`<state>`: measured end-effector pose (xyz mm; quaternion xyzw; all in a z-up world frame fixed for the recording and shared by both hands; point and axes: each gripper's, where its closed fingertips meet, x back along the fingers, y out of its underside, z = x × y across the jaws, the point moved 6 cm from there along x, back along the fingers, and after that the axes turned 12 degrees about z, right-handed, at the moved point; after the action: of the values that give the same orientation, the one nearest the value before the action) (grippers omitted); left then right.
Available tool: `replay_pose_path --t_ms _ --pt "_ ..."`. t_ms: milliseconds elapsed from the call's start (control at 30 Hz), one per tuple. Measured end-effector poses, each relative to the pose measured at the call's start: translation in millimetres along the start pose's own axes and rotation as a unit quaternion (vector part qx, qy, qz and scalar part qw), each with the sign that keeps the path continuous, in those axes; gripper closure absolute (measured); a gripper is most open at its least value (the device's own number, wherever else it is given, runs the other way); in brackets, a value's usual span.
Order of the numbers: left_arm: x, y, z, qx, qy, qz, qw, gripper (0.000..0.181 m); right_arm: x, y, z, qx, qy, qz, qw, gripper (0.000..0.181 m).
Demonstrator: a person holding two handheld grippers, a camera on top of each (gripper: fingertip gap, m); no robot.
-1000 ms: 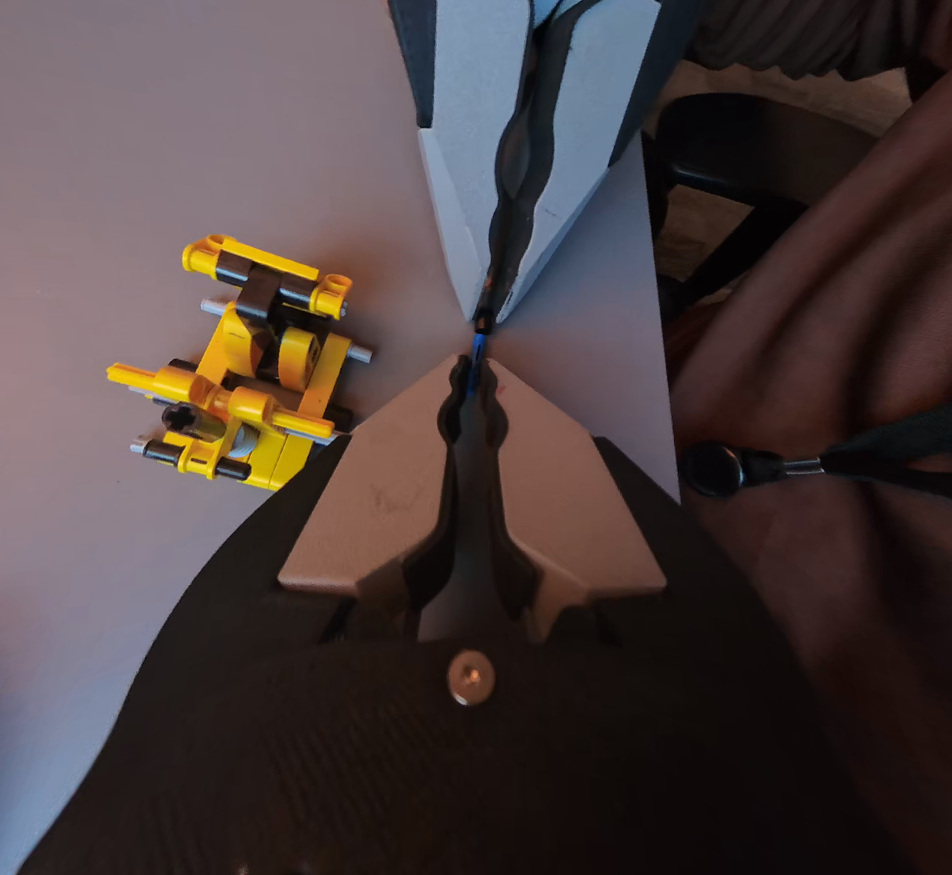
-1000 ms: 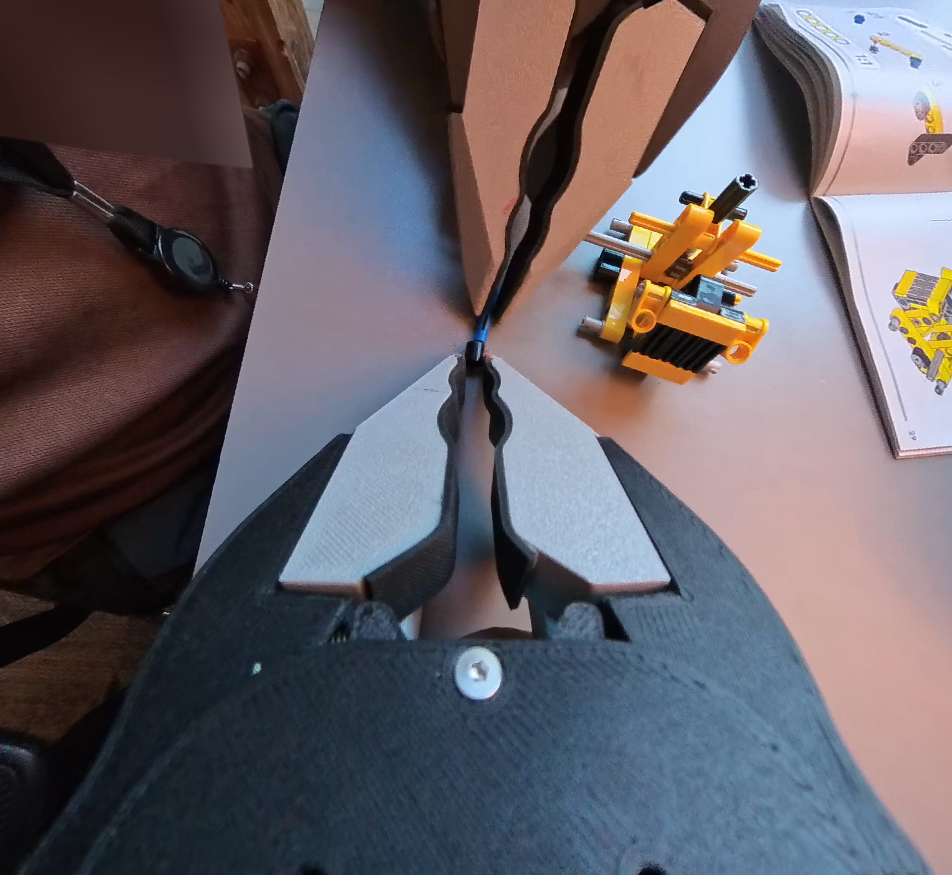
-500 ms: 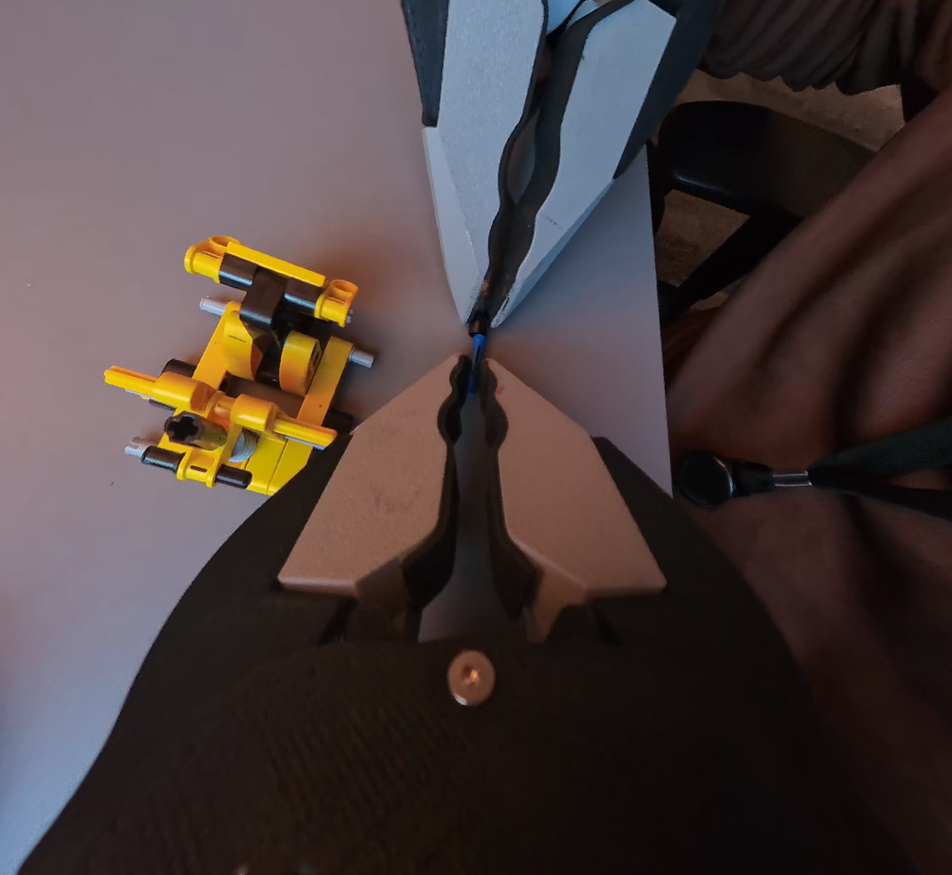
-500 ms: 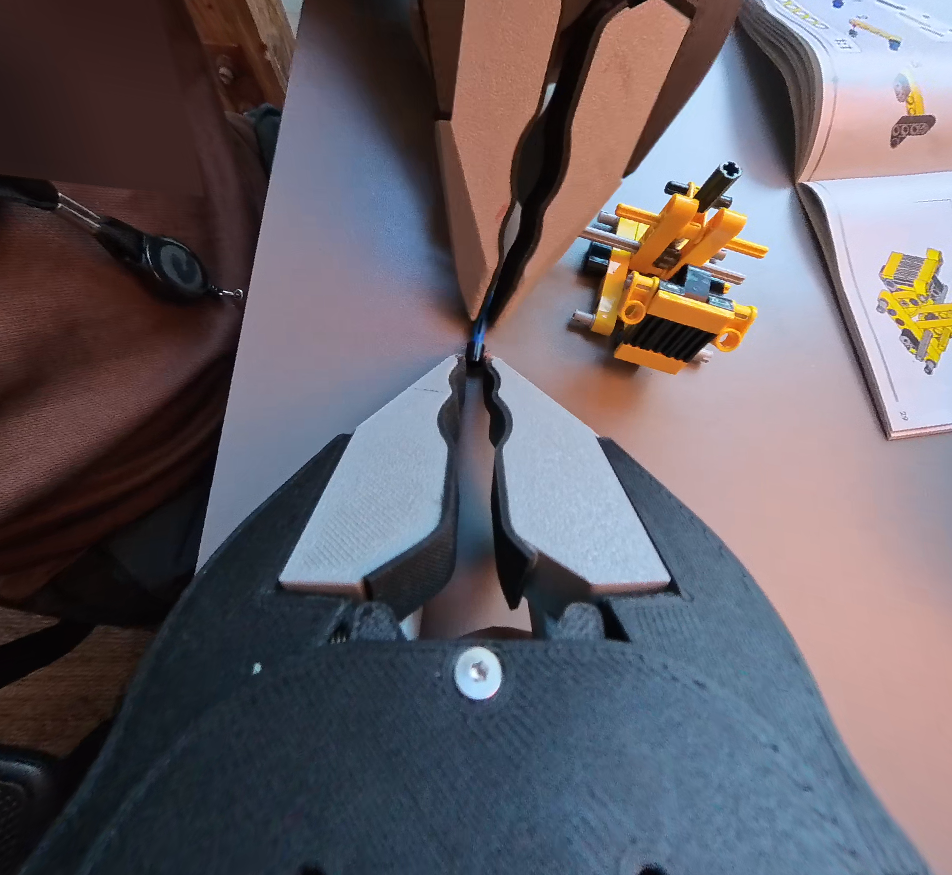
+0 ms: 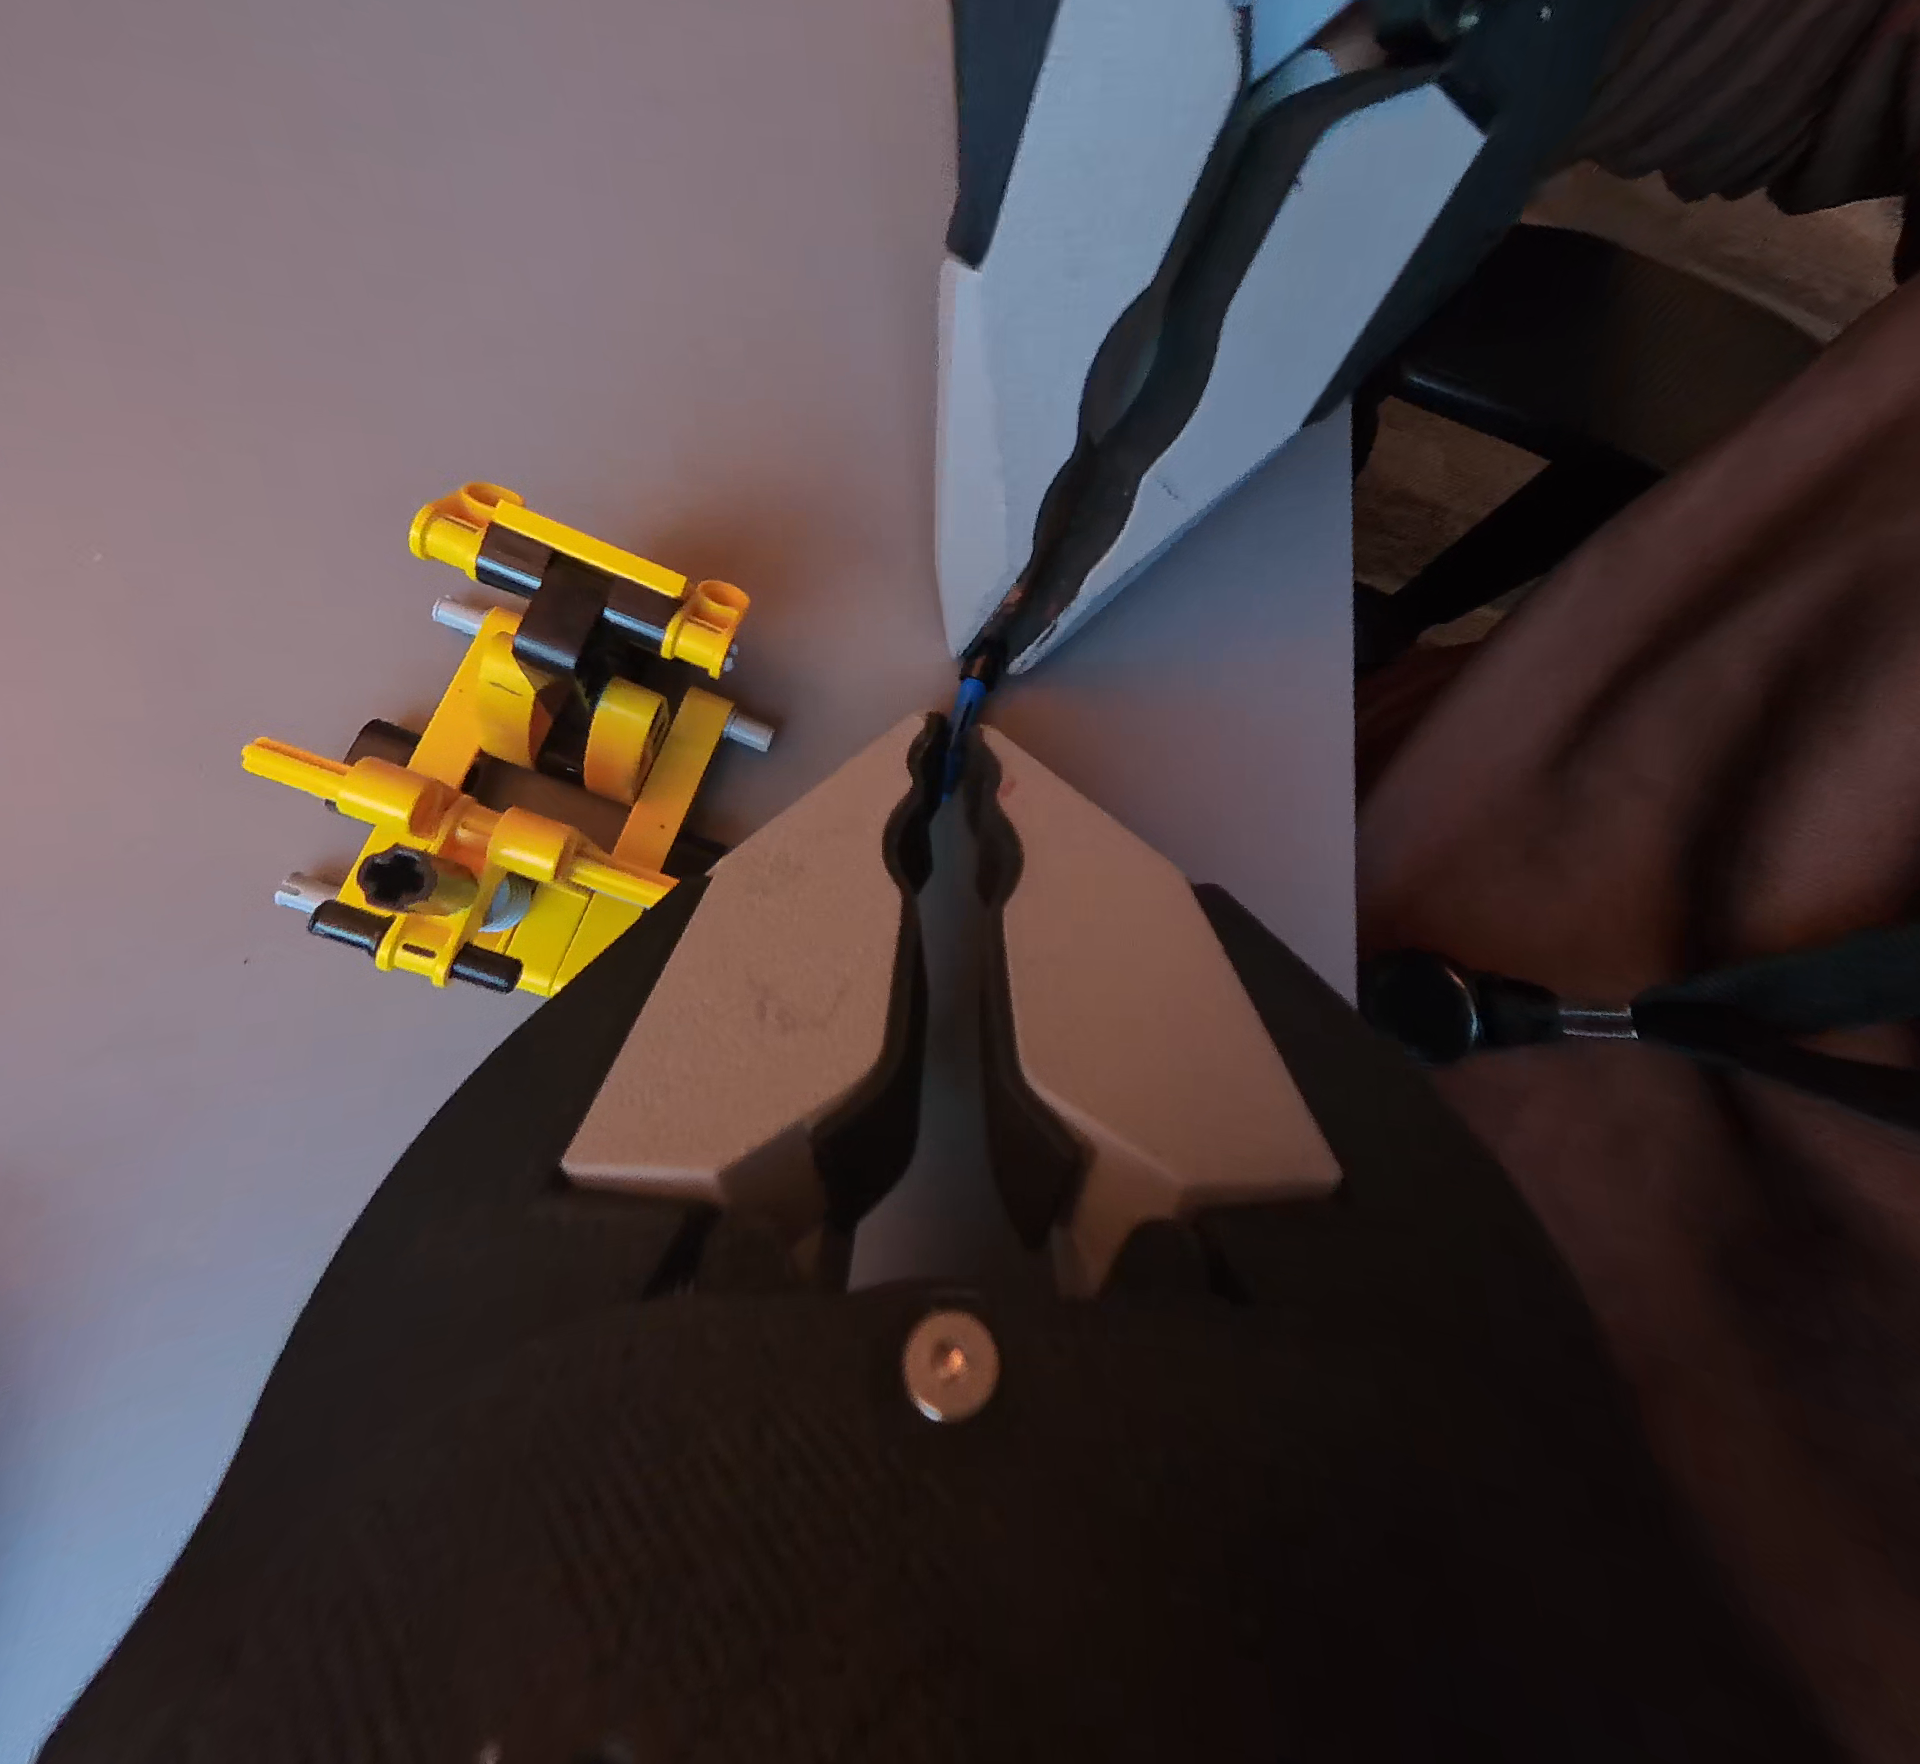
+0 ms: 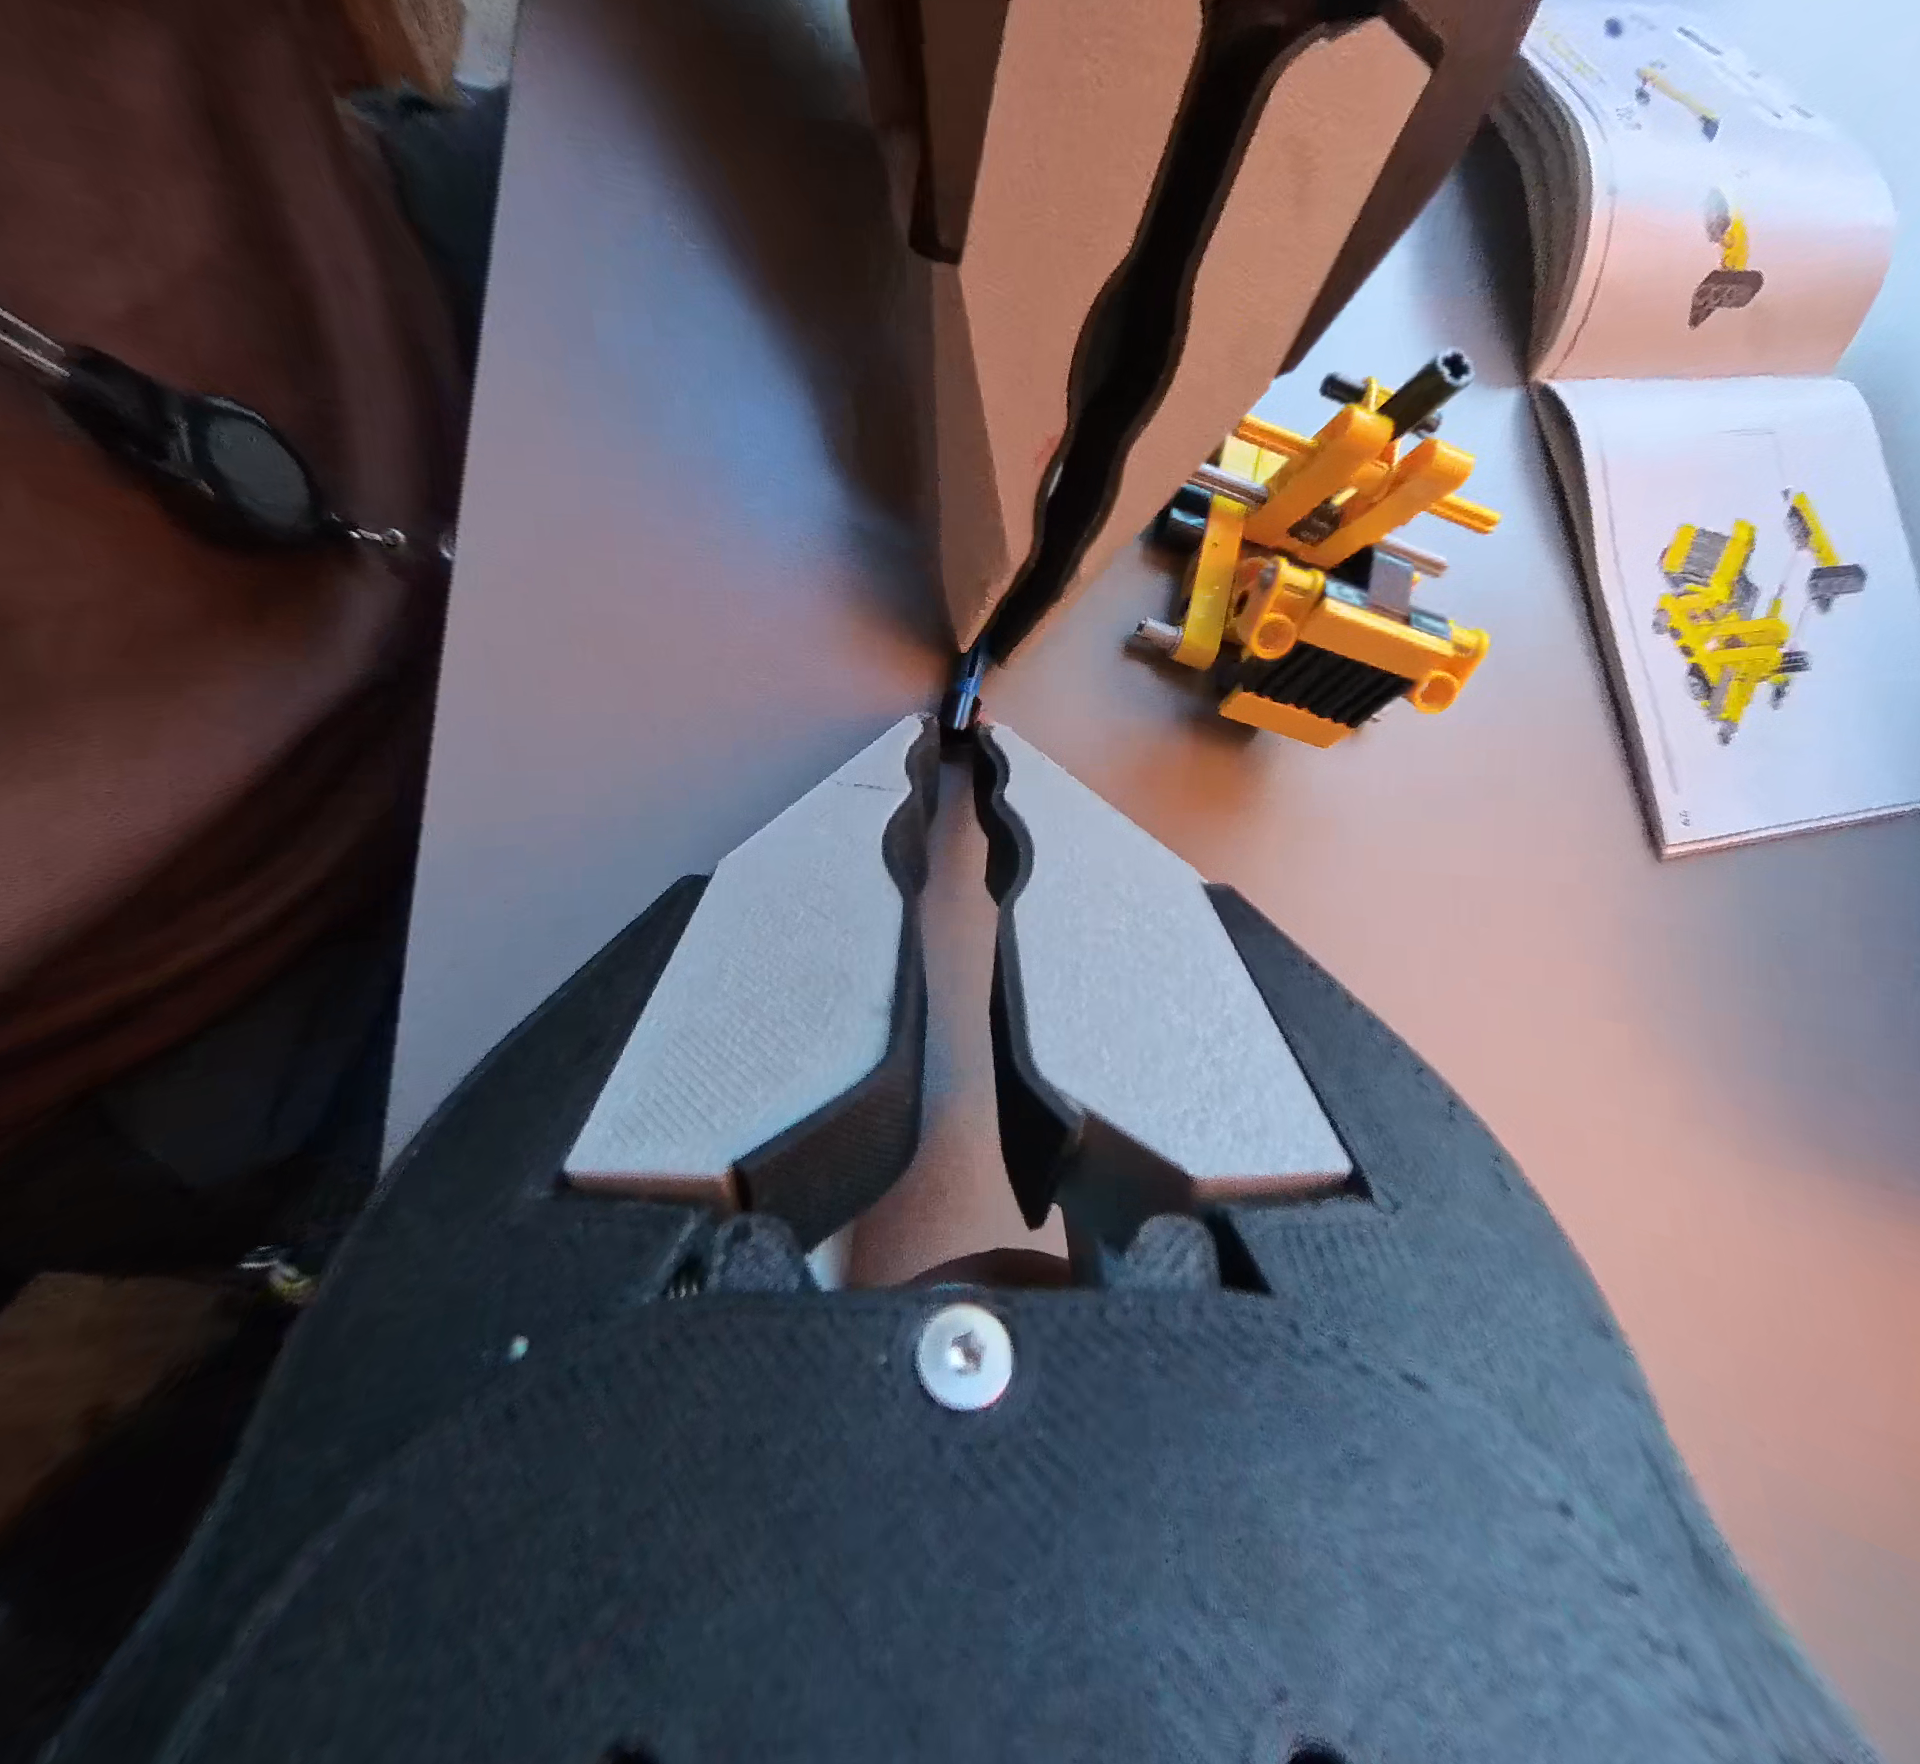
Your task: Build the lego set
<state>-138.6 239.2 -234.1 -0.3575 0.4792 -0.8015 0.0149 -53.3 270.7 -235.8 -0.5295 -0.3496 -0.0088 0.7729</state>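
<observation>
We count two grippers meeting tip to tip over one table (image 5: 416, 156): the left gripper (image 5: 951, 758) and, at its twelve o'clock, the right gripper (image 6: 961, 738), with one small blue-and-black pin (image 5: 971, 691) pinched between their closed jaws. At the left gripper's nine o'clock we count one yellow-and-black lego assembly (image 5: 520, 748). At the right gripper's two o'clock we count one open instruction booklet (image 6: 1745, 613), and at its ten o'clock one black badge reel (image 6: 244, 467).
</observation>
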Motion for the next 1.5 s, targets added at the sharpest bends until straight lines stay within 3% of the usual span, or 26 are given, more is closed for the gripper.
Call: replay_pose_path --t_ms 433,700,1133,1500 --pt "-2 -3 -3 -0.002 -0.018 0.009 1.0 0.181 0 -3 0 0.014 0.048 -0.036 0.998 0.178" --pt "-4 -1 -3 0.01 0.019 0.032 0.999 0.181 -4 1 4 -0.047 -0.016 0.024 0.998 0.178" --pt "-1 -1 -7 -0.007 0.002 0.034 0.999 0.181 6 10 12 -0.067 0.005 0.026 0.997 0.178" --pt "38 -4 -4 -0.015 -0.012 0.102 0.995 0.179 13 9 10 -0.068 0.032 0.039 0.996 0.178"
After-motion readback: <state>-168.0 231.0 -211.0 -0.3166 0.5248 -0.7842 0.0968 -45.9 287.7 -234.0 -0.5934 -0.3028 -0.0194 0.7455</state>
